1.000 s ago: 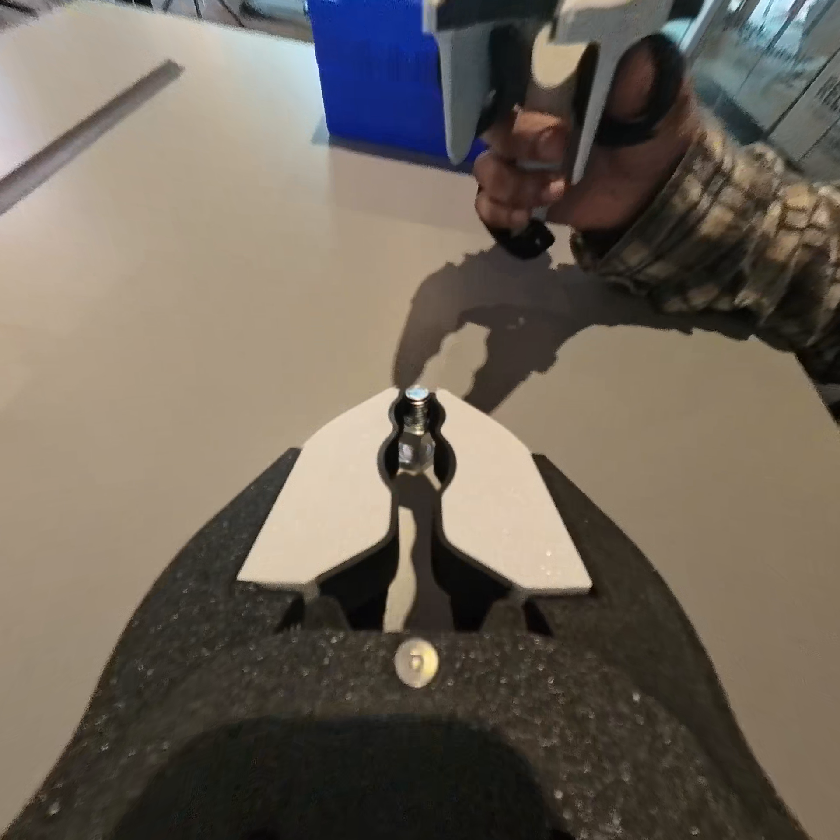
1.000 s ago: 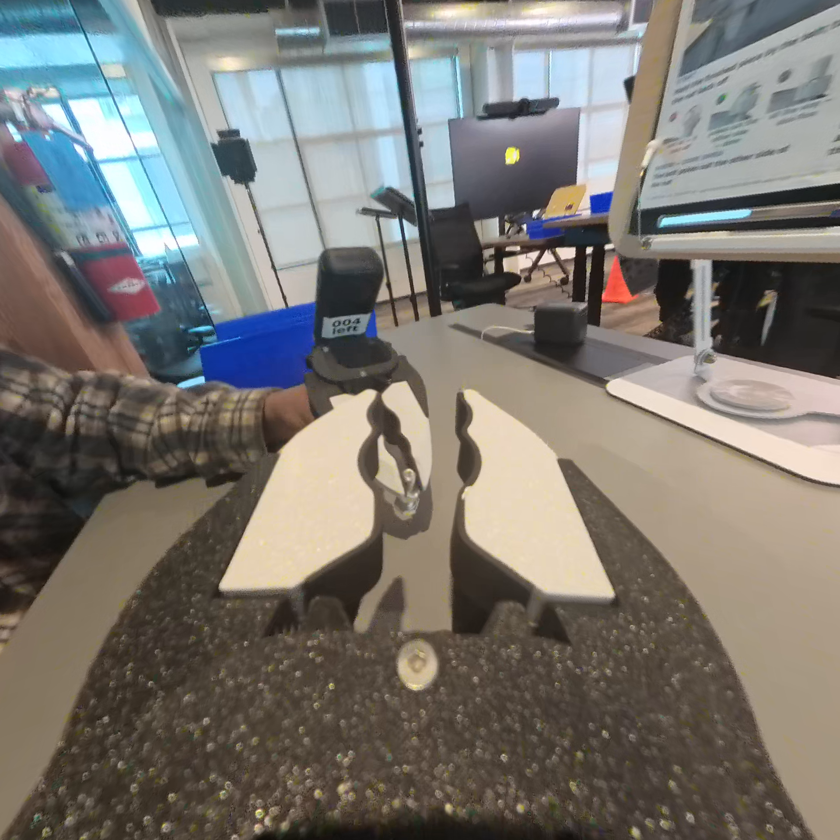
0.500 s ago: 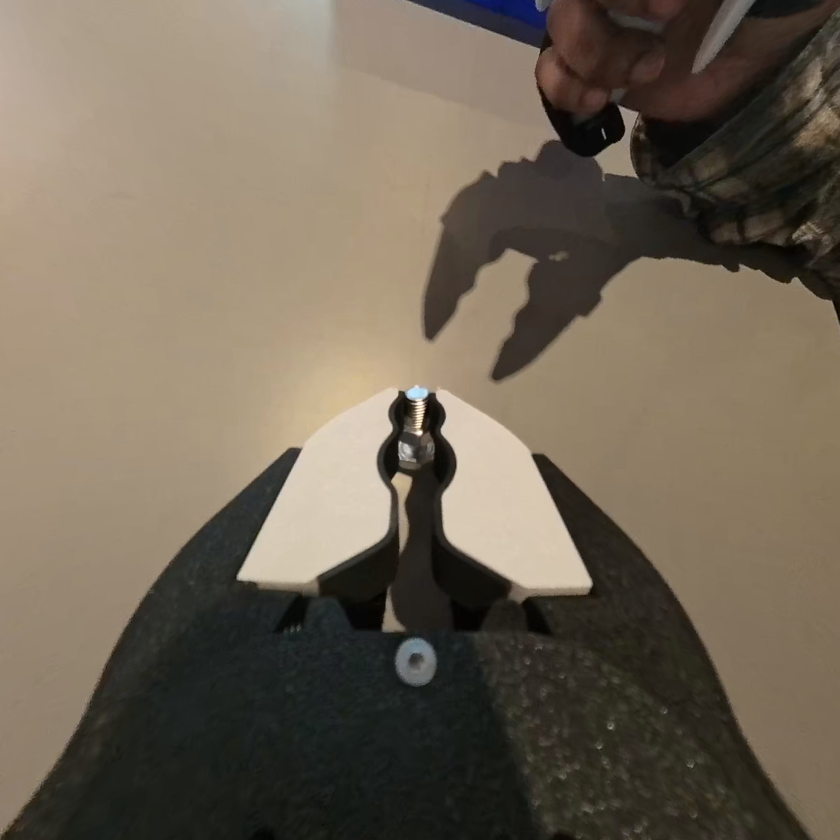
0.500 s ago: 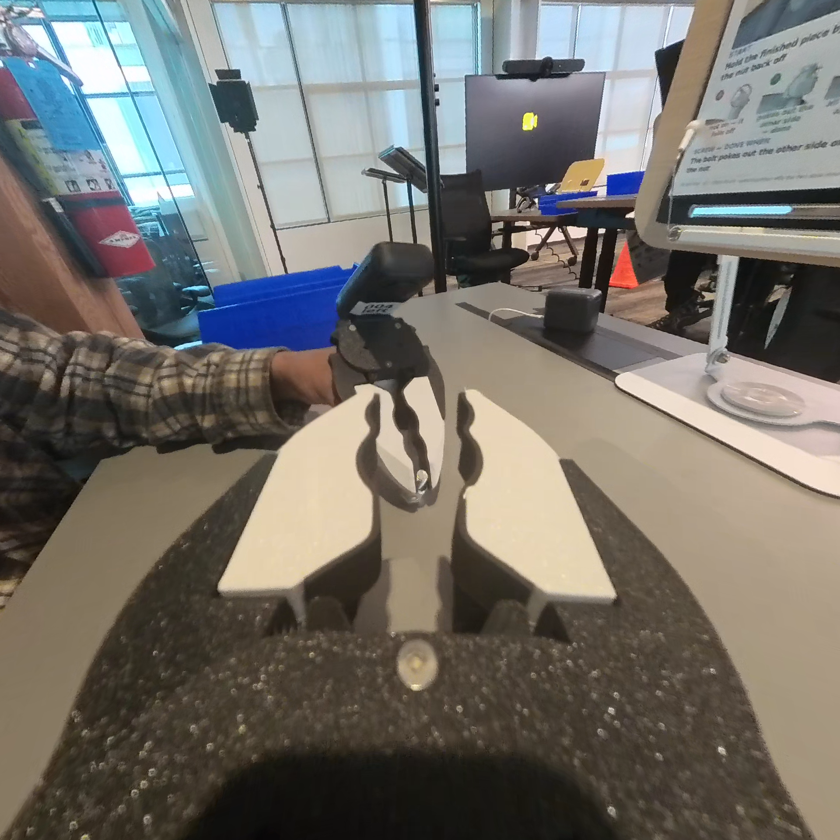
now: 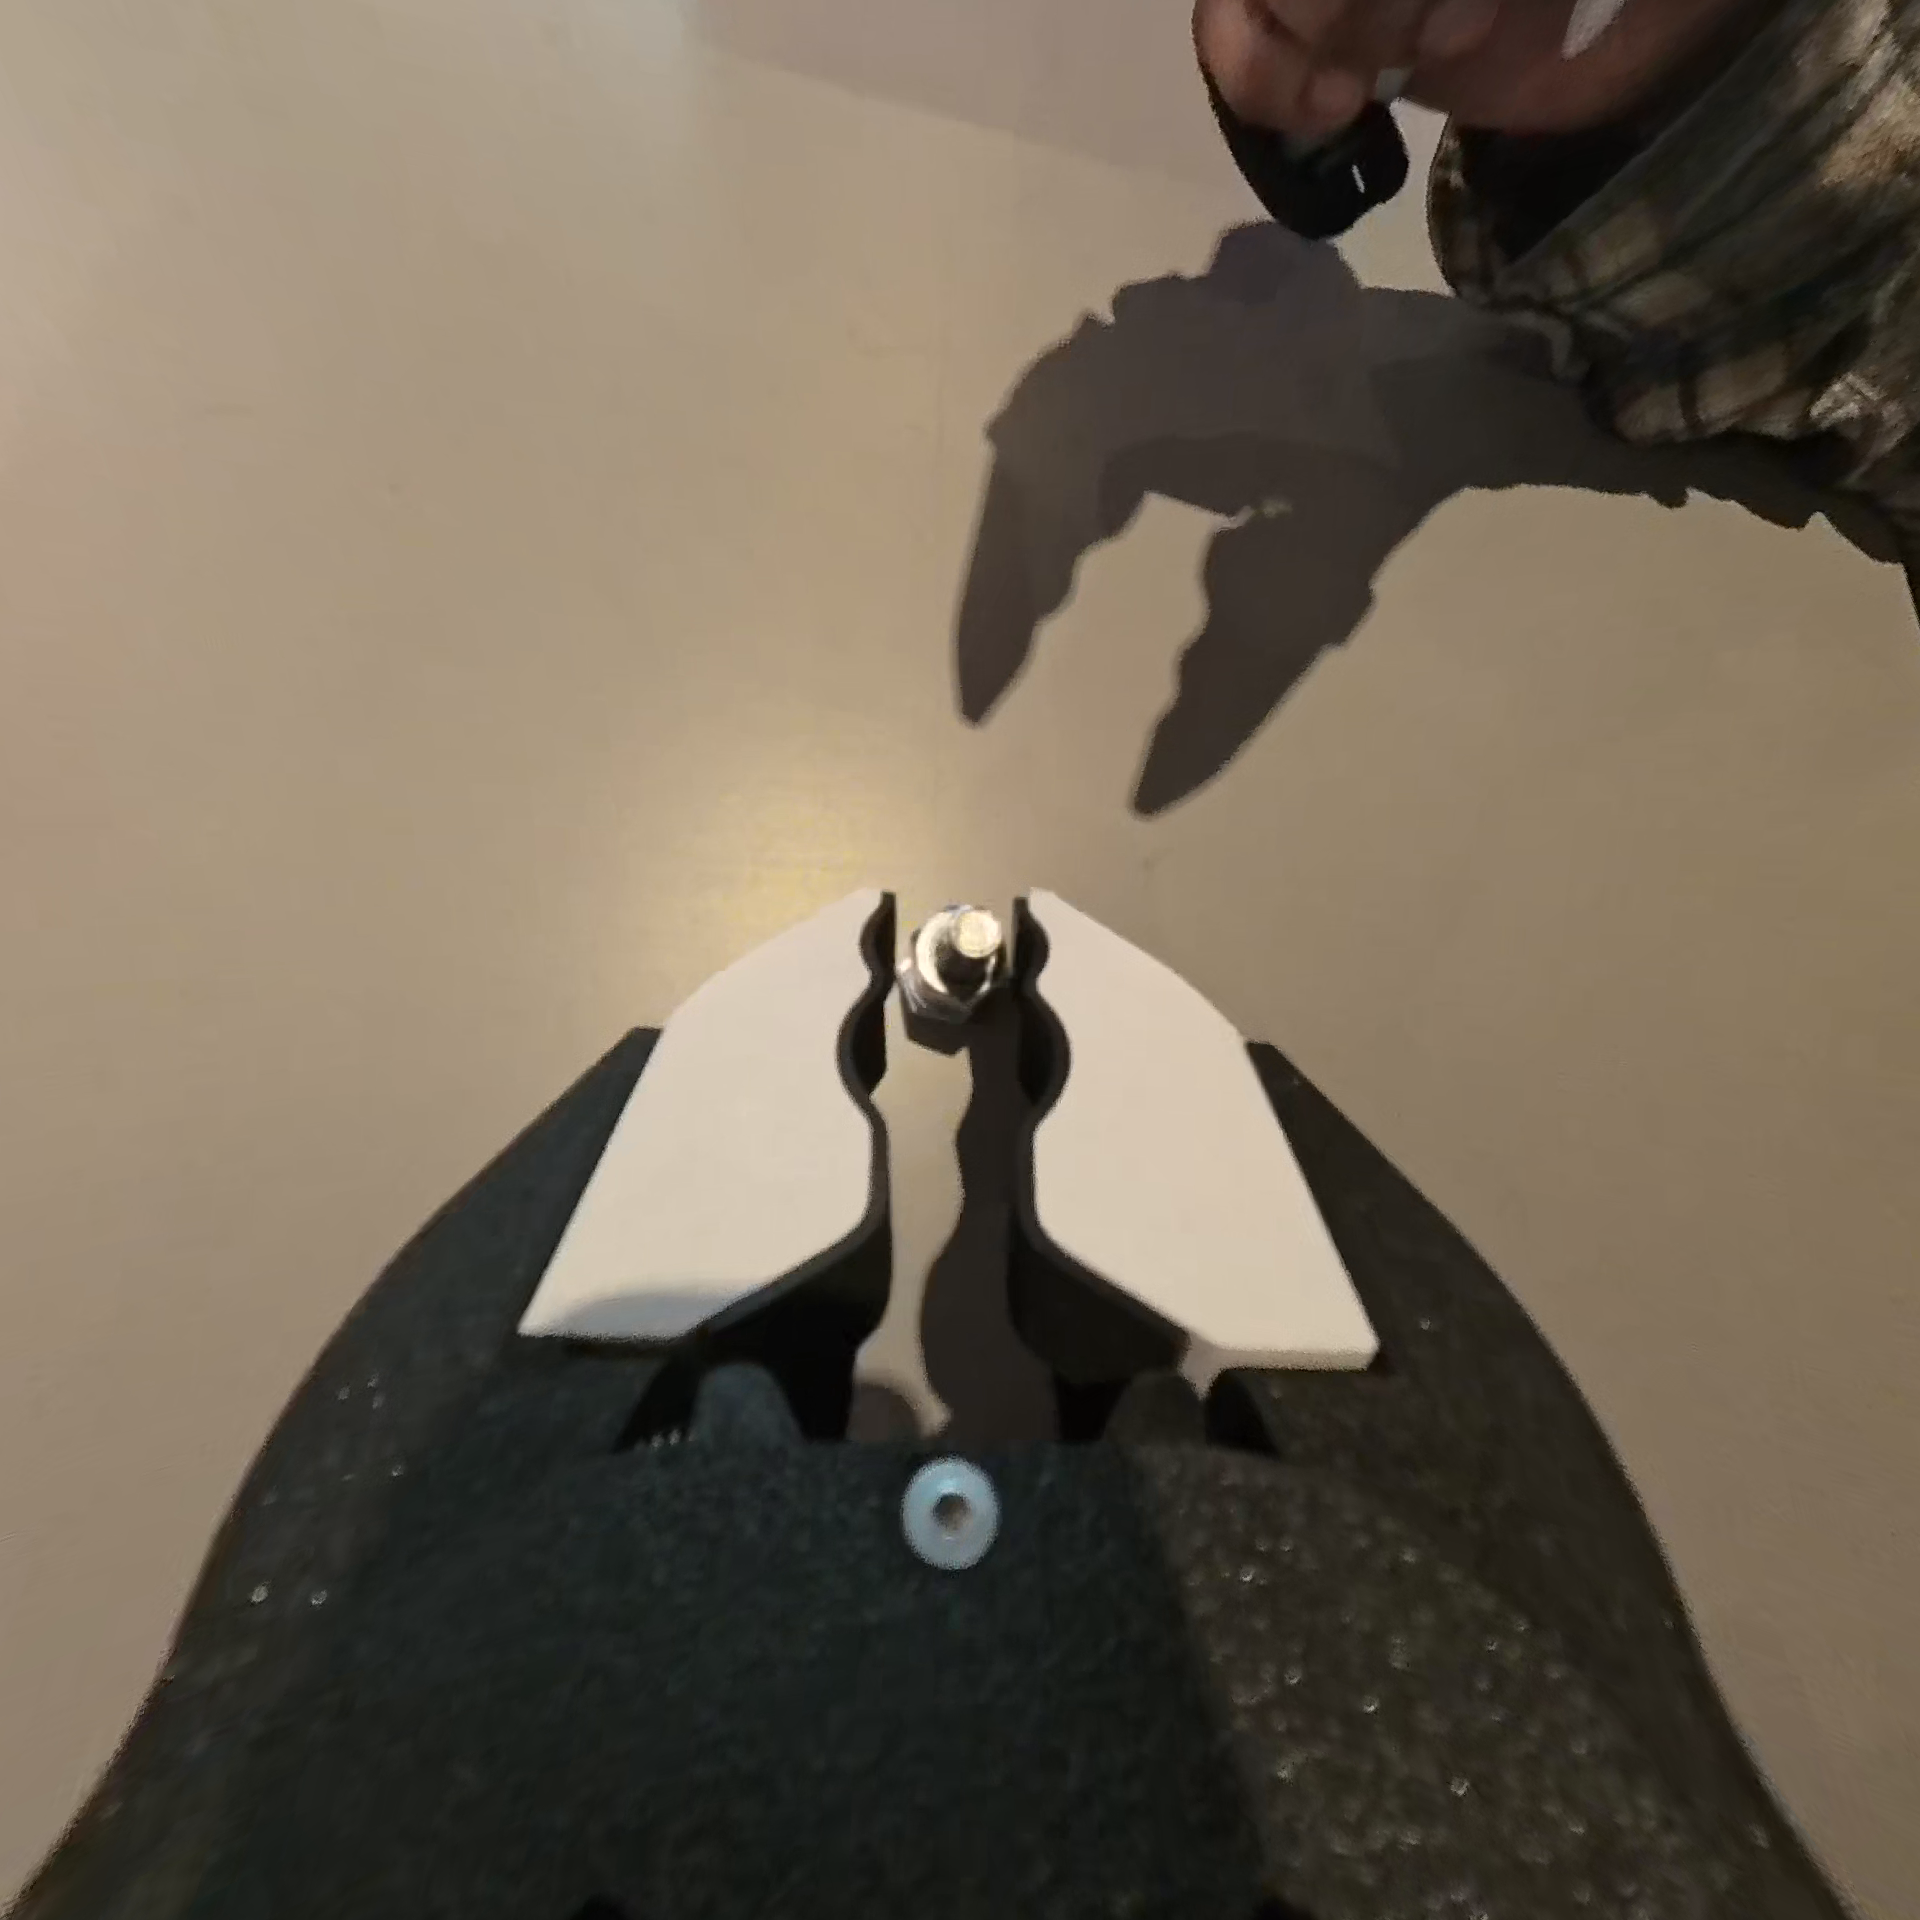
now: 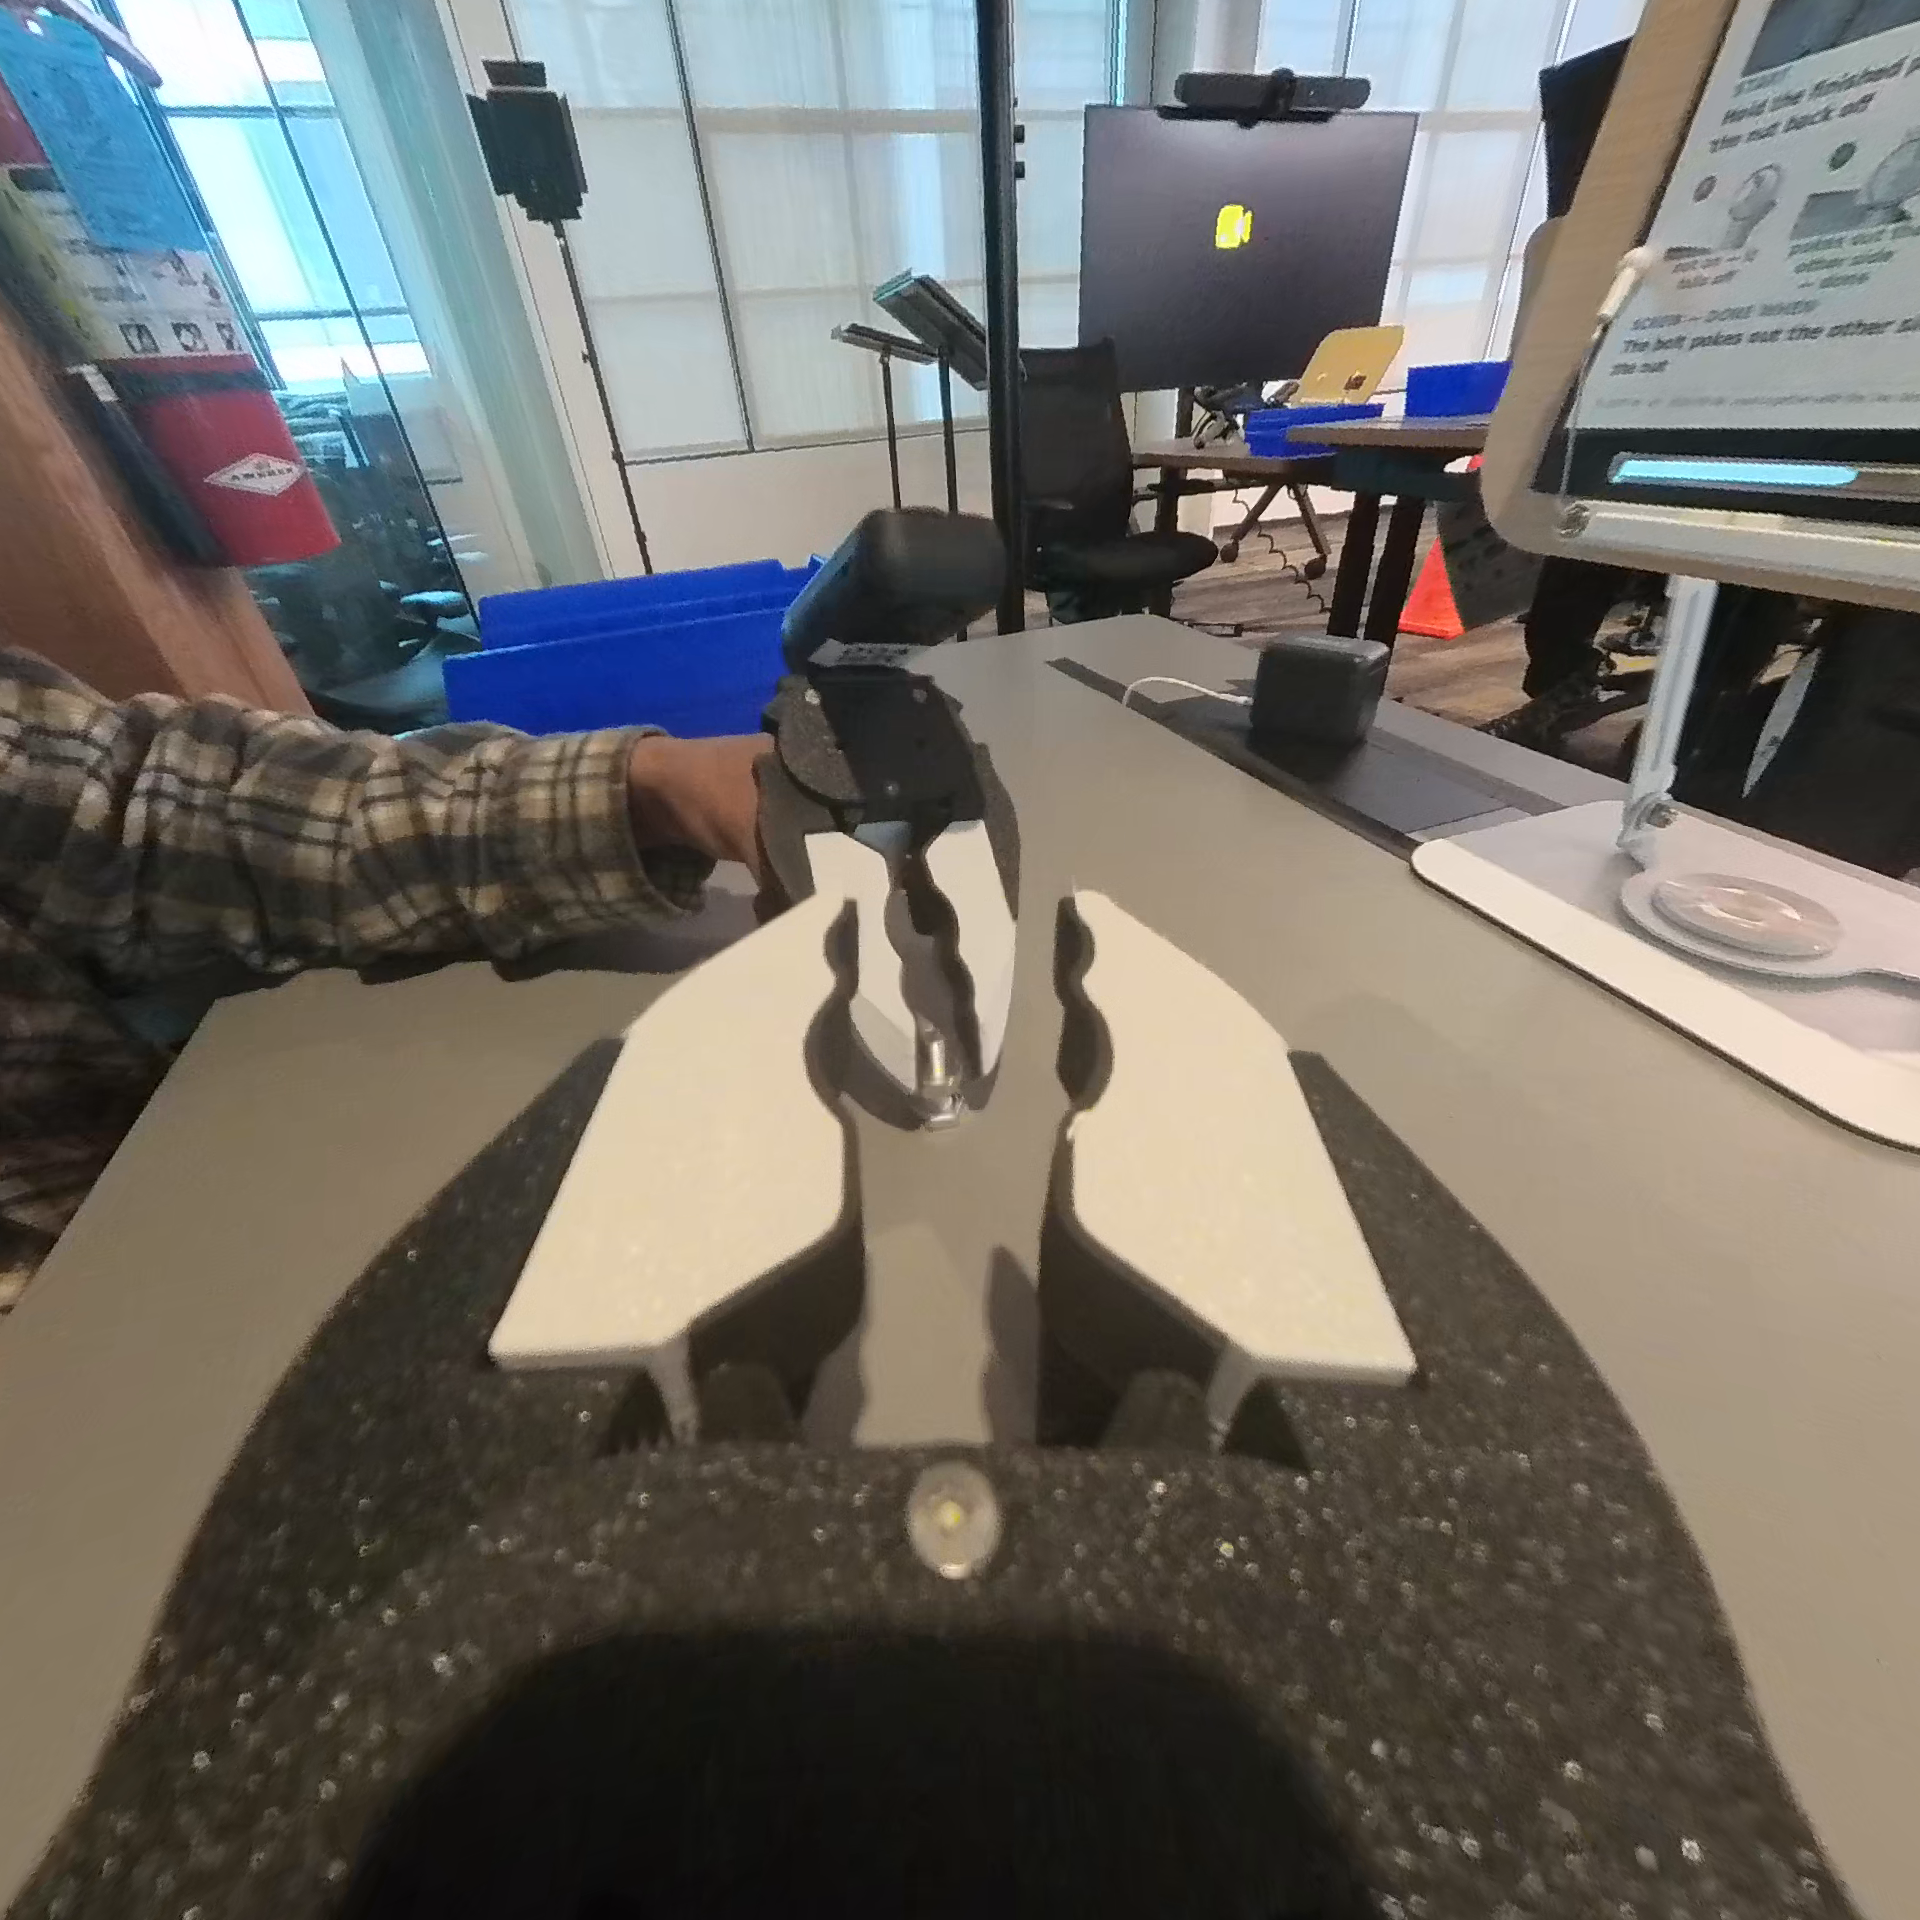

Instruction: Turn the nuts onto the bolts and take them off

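the bolt [image 5: 961, 961] stands between the tips of the left claw [image 5: 954, 940], its threaded end pointing up toward the camera, with the nut [image 5: 940, 992] sitting partway down the shank, some thread showing above it. in the right wrist view the same bolt [image 6: 940, 1081] looks to have its head down at or just over the table [image 6: 1351, 1091], though contact there is hard to tell.

the left claw's fingers [image 5: 769, 1122] are spread a little, with a gap visible on each side of the bolt, so it looks slightly open and no longer clamping; whether one pad touches the nut i cannot tell.

the right claw [image 6: 956, 914] is open and empty, wide apart, aimed at the left one from just beside it, not touching the bolt. a hand [image 5: 1351, 52] in a plaid sleeve [image 5: 1714, 260] shows at the top of the left view, its open-claw shadow lying on the table [image 5: 416, 520].

judging by this, the nut is threaded on with the bolt end poking through, so the turning-on part seems done for this pair. what seems left is taking the nut back off, and no other bolts or nuts are in sight.

farther out: a stand with an instruction sheet [image 6: 1787, 208], blue bins [image 6: 623, 655], a dark monitor [image 6: 1236, 229].
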`<action>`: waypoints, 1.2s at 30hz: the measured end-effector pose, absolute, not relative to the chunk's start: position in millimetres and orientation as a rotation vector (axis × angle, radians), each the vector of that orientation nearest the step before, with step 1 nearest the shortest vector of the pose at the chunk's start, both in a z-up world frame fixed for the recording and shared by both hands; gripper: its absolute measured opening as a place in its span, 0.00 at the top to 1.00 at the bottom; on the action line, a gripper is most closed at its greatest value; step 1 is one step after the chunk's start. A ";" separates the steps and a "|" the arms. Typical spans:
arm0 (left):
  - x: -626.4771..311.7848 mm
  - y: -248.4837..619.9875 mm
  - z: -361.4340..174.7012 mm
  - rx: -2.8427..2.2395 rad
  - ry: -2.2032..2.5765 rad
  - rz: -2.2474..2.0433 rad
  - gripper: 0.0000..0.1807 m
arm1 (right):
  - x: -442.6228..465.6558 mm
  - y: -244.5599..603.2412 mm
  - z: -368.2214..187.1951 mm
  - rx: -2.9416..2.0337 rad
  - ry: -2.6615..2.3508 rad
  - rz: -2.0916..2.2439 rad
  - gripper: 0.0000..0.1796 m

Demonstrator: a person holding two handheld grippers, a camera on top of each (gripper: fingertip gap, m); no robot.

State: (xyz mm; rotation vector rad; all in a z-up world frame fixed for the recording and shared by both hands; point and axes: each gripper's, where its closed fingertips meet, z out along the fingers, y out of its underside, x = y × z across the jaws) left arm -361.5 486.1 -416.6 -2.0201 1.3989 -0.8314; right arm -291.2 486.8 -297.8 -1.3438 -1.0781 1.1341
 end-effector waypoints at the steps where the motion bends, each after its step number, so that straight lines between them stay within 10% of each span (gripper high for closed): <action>1: -361.6 485.7 -414.2 -2.009 1.398 -0.840 0.88 | -291.3 486.2 -298.6 -1.347 -1.089 1.127 0.80; 23: -450.3 437.9 -397.6 -1.993 1.109 -0.804 0.74 | -380.1 485.8 -415.9 -1.682 -1.893 0.759 0.90; 36: -394.7 458.5 -352.4 -1.820 0.962 -1.051 0.77 | -373.1 479.5 -324.3 -1.616 -1.727 1.015 0.95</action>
